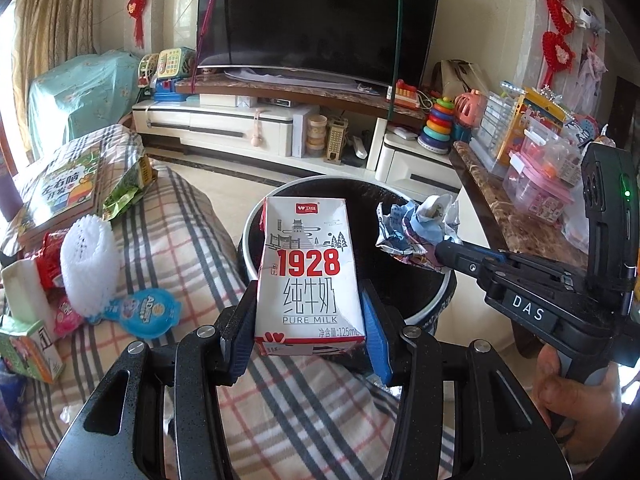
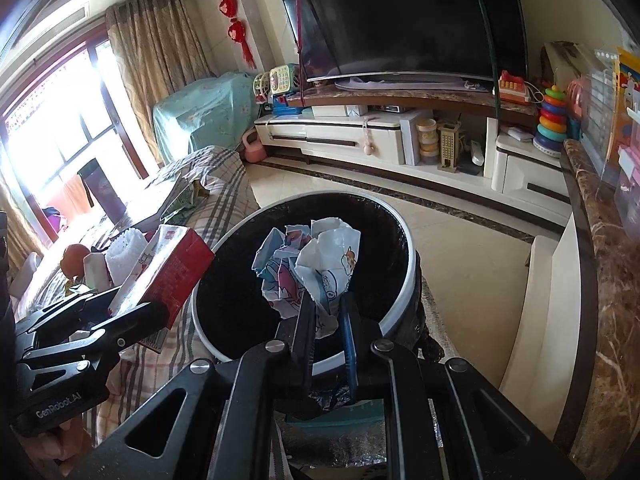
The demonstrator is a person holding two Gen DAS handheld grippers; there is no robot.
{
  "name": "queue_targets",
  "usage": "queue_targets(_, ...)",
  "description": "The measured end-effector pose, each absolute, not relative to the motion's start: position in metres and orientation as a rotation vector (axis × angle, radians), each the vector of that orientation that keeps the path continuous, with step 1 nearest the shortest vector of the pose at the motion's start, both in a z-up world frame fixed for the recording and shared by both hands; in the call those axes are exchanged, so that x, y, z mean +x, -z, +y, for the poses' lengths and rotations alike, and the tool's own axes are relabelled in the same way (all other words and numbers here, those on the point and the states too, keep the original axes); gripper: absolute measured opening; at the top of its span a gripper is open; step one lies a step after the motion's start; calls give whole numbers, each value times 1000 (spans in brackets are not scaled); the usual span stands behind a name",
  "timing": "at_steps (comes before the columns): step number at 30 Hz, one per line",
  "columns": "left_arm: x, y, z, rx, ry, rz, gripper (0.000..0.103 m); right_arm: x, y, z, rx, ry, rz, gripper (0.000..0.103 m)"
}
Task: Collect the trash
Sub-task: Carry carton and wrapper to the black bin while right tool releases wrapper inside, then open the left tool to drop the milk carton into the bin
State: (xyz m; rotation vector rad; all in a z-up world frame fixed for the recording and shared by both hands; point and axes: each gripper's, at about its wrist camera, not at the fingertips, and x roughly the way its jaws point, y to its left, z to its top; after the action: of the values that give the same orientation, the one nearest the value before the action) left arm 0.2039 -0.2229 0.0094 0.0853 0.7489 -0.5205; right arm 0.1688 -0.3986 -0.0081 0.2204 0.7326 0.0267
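Two grippers hang over the black trash bin (image 1: pixel 430 280), and we take them left to right with the bin as our landmark. Our left gripper (image 1: pixel 310 320) has its blue pads spread about halfway, pressed on both narrow sides of a small milk carton (image 1: pixel 310 268). We see the carton upright in the grip, its long axis running away from the camera toward the bin's opening, printed face up, its far end over the bin's near-left rim. Left of the bin, on the plaid cloth (image 1: pixel 192 248), lie a white foam net (image 1: pixel 90 268) and a blue foil lid (image 1: pixel 146 312). Our right gripper (image 2: pixel 326 316) has its fingers drawn almost together, pinching a crumpled printed wrapper (image 2: pixel 310 264). The wrapper stands above the fingertips, hanging over the bin's dark opening, nearer the bin's right side than the carton.
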Motion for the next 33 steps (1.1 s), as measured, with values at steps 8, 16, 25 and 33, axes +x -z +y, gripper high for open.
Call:
queue_targets(8,219,-5,-232,88,530,772,46,179,10,-401,205,-25,750,13)
queue_targets(16,228,0,-240,101,538,784,47,187,13,-407,201,-9,761,16)
queue_targets(25,221,-2,-227,74,513,775,66,182,9,-413,232,0,743,35)
queue_targets(33,182,-16,-197,21,506,716,74,158,0,-401,289,-50,697,81)
